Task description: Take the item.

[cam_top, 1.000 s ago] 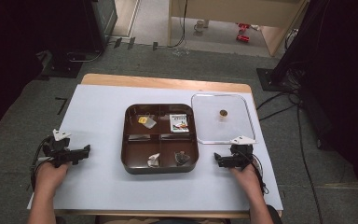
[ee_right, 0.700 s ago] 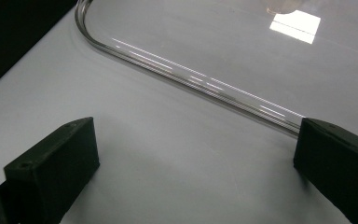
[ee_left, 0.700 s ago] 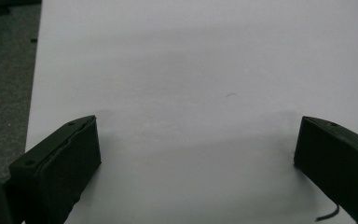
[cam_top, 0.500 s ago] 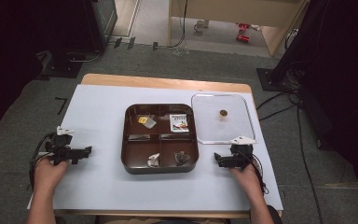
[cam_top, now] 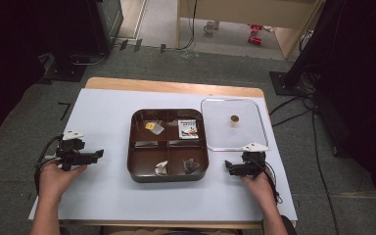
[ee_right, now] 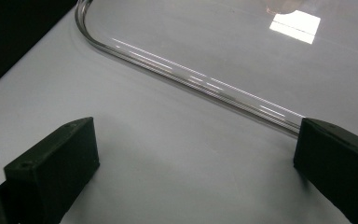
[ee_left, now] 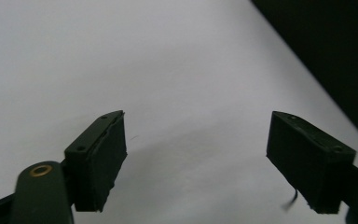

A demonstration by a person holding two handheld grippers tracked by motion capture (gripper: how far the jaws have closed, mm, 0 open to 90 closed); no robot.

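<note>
In the high view, the left gripper (cam_top: 97,154) rests on the white table (cam_top: 103,117) at the lower left of the frame, and its jaws stand wide apart with nothing between them. The right gripper (cam_top: 228,169) sits at the lower right, just below the clear lid (cam_top: 232,129), and its jaws are wide apart and empty too. The brown tray (cam_top: 168,144) lies in the middle of the frame between the two grippers, with small packets in its four parts.
</note>
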